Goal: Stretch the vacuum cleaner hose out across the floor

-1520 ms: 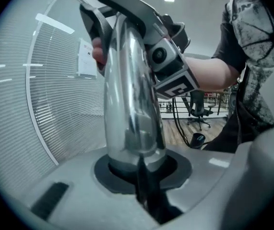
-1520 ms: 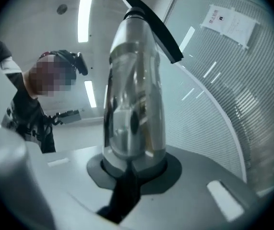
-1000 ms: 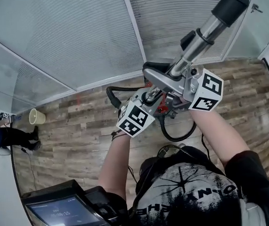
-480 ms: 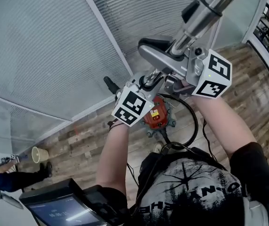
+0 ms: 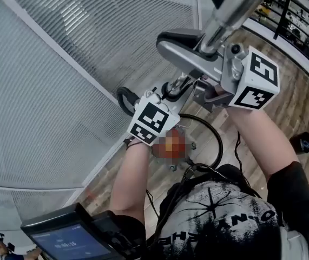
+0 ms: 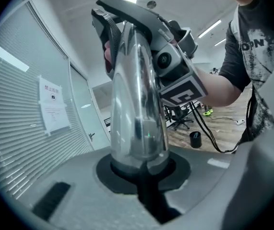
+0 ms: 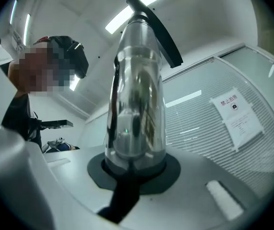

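Wand [image 6: 137,104] chrome, mirror-bright; left tool [image 6: 139,170], right tool [image 7: 134,169] clamped round it.

Black short-sleeved T-shirt [image 5: 219,221] with pale print, black chest cables [image 5: 193,170], two black-and-white marker cubes [image 5: 151,121] [image 5: 257,80]

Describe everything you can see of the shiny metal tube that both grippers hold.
The metal tube is a straight, round pipe with a mirror-bright chrome look that reflects the room and its lights. It is lifted off the floor and slants up and away from the person, and its far end leaves the head view. The left gripper and the right gripper are both shut on it, the right one further along.
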A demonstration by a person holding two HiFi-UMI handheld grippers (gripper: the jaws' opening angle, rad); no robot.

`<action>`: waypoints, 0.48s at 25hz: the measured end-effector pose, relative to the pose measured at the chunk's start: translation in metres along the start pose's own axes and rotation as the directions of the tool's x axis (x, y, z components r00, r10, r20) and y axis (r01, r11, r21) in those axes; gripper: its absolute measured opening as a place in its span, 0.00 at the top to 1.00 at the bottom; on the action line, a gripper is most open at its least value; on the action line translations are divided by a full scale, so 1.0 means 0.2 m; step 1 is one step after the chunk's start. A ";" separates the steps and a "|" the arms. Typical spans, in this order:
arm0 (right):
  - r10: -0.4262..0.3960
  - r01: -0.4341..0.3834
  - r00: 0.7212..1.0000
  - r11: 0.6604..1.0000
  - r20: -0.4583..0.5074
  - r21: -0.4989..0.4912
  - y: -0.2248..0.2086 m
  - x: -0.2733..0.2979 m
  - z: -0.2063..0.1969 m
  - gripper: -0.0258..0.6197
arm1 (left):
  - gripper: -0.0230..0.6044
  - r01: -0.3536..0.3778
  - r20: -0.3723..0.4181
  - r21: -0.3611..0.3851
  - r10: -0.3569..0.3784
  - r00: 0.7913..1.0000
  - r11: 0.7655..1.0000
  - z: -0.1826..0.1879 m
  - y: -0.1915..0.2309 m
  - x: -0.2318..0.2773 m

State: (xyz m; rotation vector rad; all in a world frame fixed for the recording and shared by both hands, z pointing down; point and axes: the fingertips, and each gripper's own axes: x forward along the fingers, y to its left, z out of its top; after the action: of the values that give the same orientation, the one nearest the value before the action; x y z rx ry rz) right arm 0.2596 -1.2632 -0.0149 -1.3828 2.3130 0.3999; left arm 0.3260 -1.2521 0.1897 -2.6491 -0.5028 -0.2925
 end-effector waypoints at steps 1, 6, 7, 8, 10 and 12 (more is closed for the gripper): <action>-0.010 0.010 1.000 1.000 -0.003 0.006 -0.01 -0.02 0.03 0.89 | 0.88 0.009 0.000 -0.008 -0.009 1.000 1.000 0.03 -0.02 0.03; -0.102 0.102 0.993 0.995 -0.057 -0.006 -0.09 -0.23 0.23 0.89 | 0.88 0.102 0.056 -0.034 -0.100 0.993 0.994 0.26 -0.16 0.26; -0.112 0.112 0.992 0.994 -0.062 -0.014 -0.10 -0.27 0.27 0.89 | 0.88 0.112 0.066 -0.031 -0.110 0.992 0.993 0.31 -0.19 0.30; -0.119 0.118 0.991 0.993 -0.065 -0.023 -0.10 -0.32 0.31 0.89 | 0.88 0.119 0.073 -0.027 -0.116 0.990 0.993 0.35 -0.22 0.34; -0.127 0.124 0.990 0.991 -0.064 -0.047 -0.05 -0.45 0.38 0.89 | 0.88 0.124 0.088 -0.013 -0.122 0.989 0.992 0.42 -0.34 0.43; -0.127 0.123 0.990 0.989 -0.056 -0.078 0.06 -0.64 0.47 0.89 | 0.88 0.120 0.102 0.014 -0.121 0.987 0.993 0.52 -0.52 0.52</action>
State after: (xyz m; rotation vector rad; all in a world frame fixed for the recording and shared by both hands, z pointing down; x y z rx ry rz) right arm 0.3217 -1.1174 -0.0348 -1.5875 2.2651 0.4145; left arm 0.3920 -1.0870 0.1655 -2.6408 -0.6975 -0.1904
